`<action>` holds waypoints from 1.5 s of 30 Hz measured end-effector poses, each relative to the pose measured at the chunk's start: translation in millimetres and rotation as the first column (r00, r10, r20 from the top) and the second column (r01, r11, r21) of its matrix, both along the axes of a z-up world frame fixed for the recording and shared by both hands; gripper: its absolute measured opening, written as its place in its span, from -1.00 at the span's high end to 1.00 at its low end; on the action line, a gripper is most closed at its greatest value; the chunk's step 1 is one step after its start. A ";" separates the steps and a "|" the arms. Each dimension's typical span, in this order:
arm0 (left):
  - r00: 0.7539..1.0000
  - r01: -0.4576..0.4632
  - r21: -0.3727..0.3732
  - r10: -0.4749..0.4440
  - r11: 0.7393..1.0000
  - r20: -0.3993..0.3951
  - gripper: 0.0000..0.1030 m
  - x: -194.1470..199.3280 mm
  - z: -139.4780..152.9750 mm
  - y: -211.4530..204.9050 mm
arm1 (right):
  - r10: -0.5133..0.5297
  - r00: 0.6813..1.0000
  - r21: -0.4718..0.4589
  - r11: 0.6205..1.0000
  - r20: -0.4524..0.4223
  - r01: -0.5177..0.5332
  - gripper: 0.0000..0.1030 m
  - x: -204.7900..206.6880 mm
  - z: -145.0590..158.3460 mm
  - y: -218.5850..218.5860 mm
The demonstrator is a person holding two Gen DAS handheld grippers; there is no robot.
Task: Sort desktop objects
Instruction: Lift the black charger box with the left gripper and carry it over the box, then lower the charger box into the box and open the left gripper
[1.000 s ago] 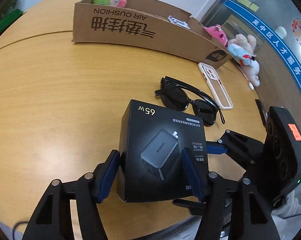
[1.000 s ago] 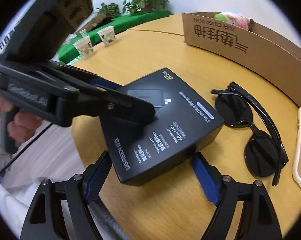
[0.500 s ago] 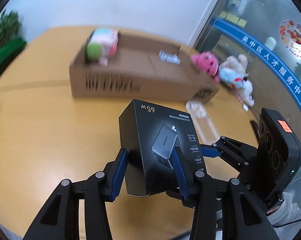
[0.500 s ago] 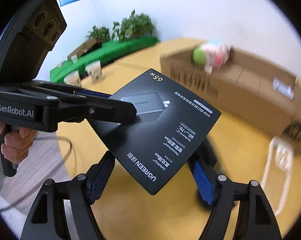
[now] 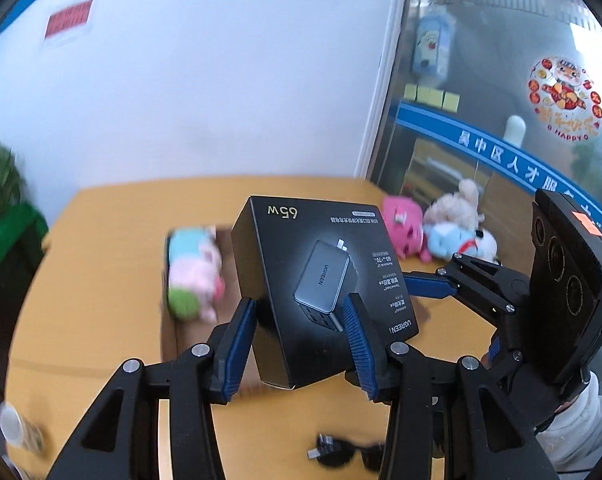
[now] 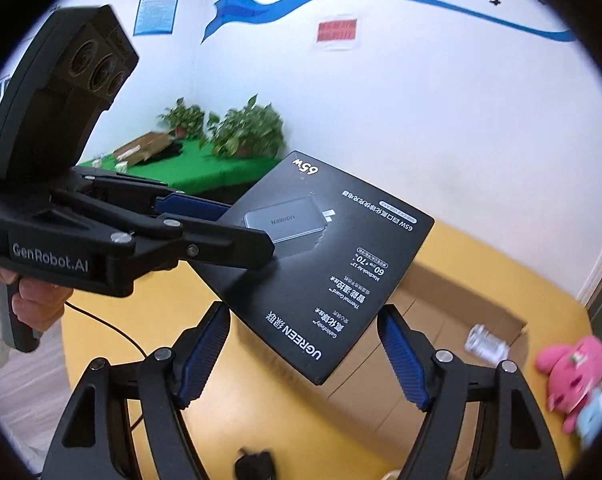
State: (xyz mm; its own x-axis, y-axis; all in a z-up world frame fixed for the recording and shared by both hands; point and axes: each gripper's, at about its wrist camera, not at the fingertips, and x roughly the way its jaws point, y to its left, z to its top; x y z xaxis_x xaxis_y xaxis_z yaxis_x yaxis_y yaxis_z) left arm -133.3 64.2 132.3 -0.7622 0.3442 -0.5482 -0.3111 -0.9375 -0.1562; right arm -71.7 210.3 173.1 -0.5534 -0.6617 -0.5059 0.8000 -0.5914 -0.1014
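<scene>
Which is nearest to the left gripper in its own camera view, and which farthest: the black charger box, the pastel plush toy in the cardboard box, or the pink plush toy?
1. Black charger box: held between the left gripper's fingers, in the air.
2. Pastel plush toy: beyond, left of centre, lying in the cardboard box.
3. Pink plush toy: farthest, right of centre, by the glass wall.

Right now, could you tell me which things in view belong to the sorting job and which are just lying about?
Part of the job:
- black charger box, clamped in the left hand-held gripper
- cardboard box
- sunglasses
- right hand-held gripper, open around the charger box

Lying about:
- potted plants
- plush toys beyond the cardboard box
- wall poster
</scene>
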 end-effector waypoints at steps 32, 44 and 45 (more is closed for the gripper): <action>0.973 0.065 0.023 -0.068 0.998 0.222 0.19 -340.1 -30.4 52.3 | -0.102 0.979 0.169 0.983 0.177 0.072 -0.48 -299.8 -17.0 5.6; 0.873 0.056 0.065 -0.080 0.996 0.481 0.19 -394.7 -165.7 64.1 | -0.128 0.903 0.247 0.969 0.410 0.025 -0.48 -338.9 -137.8 10.7; 0.864 0.056 0.063 -0.079 0.996 0.496 0.19 -396.7 -174.7 66.7 | -0.131 0.896 0.252 0.968 0.425 0.022 -0.48 -338.8 -144.7 19.0</action>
State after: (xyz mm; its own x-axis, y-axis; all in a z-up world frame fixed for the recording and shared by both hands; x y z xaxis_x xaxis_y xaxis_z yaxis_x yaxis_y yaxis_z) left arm -530.0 130.9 -42.4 -0.3659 0.4181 -0.8314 -0.2429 -0.9053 -0.3484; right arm -410.5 229.3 28.5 -0.2851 -0.4586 -0.8417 0.7488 -0.6548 0.1031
